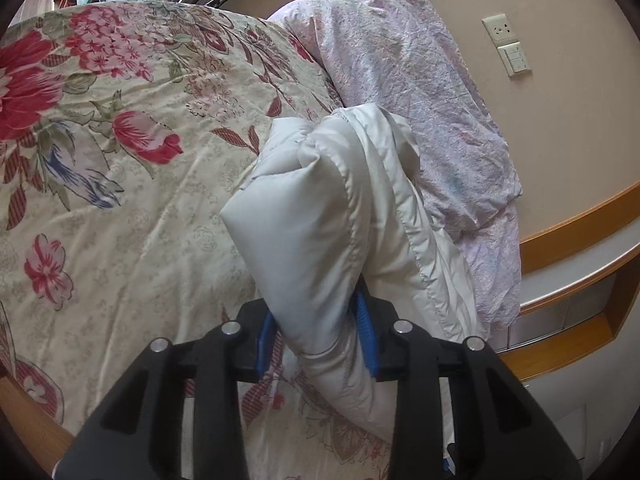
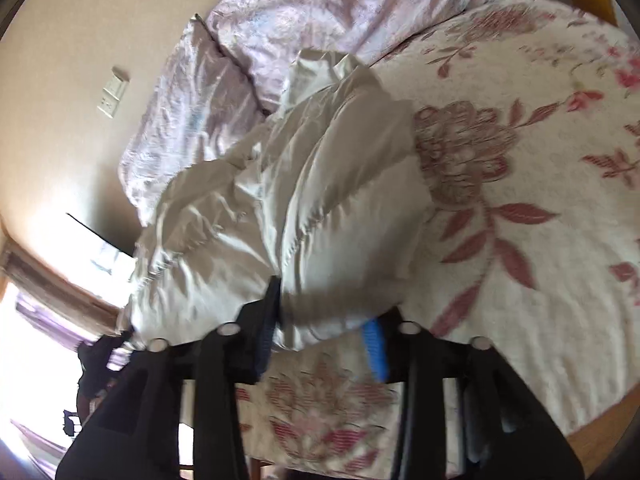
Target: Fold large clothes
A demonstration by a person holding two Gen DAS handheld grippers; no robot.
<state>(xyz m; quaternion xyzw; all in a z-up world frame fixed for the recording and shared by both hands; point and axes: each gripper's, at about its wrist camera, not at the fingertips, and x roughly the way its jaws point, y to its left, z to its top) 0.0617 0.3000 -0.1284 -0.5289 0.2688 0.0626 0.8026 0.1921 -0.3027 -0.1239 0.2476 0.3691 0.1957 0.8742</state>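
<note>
Left wrist view: my left gripper has its blue pads on both sides of a thick fold of the pale padded garment, clamped on it. The garment hangs over the floral bedspread, near the pink quilt. Risk, in my judgement: the slick, puffy shell may slide out of the pads, and the bulk below could drag. No writing readable; wall socket unmarked.

Right wrist view, blurred: my right gripper has garment bulk between its fingers; I cannot tell whether the pads press. An uneven lift would skew the fold. No labels legible.
</note>
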